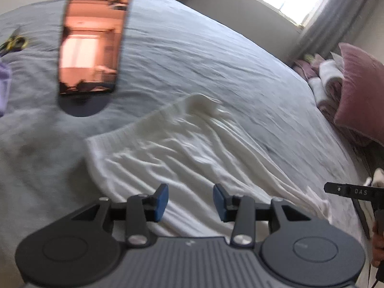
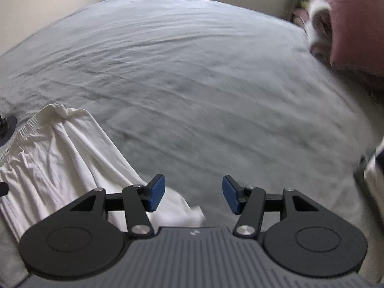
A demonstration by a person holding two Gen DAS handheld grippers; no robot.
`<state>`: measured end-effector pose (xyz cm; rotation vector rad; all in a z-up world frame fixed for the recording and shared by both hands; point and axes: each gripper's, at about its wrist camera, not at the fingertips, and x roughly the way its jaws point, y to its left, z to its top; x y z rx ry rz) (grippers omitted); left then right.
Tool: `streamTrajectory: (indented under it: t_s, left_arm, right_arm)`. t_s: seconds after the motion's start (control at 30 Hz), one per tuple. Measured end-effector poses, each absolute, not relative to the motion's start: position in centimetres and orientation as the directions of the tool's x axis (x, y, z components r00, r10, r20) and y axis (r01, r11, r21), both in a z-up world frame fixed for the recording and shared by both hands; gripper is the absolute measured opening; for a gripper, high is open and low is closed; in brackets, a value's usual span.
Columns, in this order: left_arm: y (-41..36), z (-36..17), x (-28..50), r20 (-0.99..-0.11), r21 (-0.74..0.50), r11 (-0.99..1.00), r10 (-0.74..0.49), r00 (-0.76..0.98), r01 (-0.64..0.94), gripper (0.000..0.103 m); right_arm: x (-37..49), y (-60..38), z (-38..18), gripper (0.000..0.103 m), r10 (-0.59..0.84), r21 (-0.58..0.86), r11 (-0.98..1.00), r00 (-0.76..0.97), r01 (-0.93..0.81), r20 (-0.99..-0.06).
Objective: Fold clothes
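A white garment [image 1: 192,158] with an elastic ribbed band lies spread and wrinkled on the grey bedsheet [image 1: 192,55]. My left gripper [image 1: 190,201] is open and empty, hovering above the garment's near part. In the right wrist view the same garment [image 2: 60,158] lies at the lower left, its corner reaching under the gripper. My right gripper [image 2: 194,195] is open and empty, over the sheet [image 2: 192,84] just right of the garment's edge. Part of the right gripper shows at the right edge of the left wrist view [image 1: 352,192].
A pink pillow [image 1: 360,91] and folded white and pink laundry [image 1: 326,81] sit at the bed's right side. A mounted phone with a reddish screen [image 1: 93,36] hangs at upper left. A window with a curtain [image 1: 319,16] is behind. A purple cloth [image 1: 4,84] lies at the left edge.
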<state>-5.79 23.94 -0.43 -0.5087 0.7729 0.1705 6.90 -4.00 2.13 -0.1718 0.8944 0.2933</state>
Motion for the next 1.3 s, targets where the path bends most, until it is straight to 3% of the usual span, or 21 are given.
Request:
streamTrajectory:
  t_s: [0.17, 0.33, 0.37, 0.4, 0.43, 0.57, 0.87, 1.3]
  left_arm:
    - [21.3, -0.6, -5.0, -0.700, -0.372, 0.893, -0.091, 0.708, -0.253, 0.042]
    - [19.6, -0.9, -4.0, -0.690, -0.396, 0.899, -0.157, 0.707, -0.187, 0.042]
    - [19.3, -1.1, -3.8, -0.691, -0.395, 0.901, -0.161, 0.704, -0.182, 0.042]
    - [19.2, -1.2, -3.6, -0.697, -0.389, 0.903, -0.159, 0.699, -0.184, 0.042]
    - [19.0, -1.4, -3.4, -0.703, -0.383, 0.905, -0.155, 0.694, -0.186, 0.042]
    - [18.9, -1.9, -3.2, -0.716, -0.377, 0.904, -0.146, 0.683, -0.202, 0.042]
    - [17.2, 0.0, -4.4, -0.632, -0.409, 0.911, -0.245, 0.735, -0.048, 0.042]
    - [16.9, -0.4, -3.9, -0.656, -0.422, 0.906, -0.272, 0.704, -0.044, 0.042]
  right_arm:
    - [5.9, -8.0, 1.0, 0.057, 0.315, 0.212, 0.946, 0.530, -0.246, -0.787]
    - [5.3, -10.2, -0.7, 0.054, 0.508, 0.489, 0.854, 0.480, -0.176, -0.715]
    - [5.3, -10.4, -1.1, 0.039, 0.540, 0.530, 0.832, 0.465, -0.166, -0.701]
    - [5.3, -10.4, -1.4, 0.016, 0.554, 0.546, 0.821, 0.459, -0.165, -0.695]
    - [5.3, -10.3, -1.5, 0.010, 0.560, 0.551, 0.817, 0.457, -0.166, -0.692]
    - [5.2, -10.0, -0.2, 0.007, 0.566, 0.550, 0.811, 0.499, -0.199, -0.656]
    - [6.9, -8.9, 4.4, 0.006, 0.482, 0.446, 0.865, 0.631, -0.231, -0.608]
    - [8.7, -1.3, 5.7, 0.006, 0.529, 0.381, 0.848, 0.562, -0.368, -0.636]
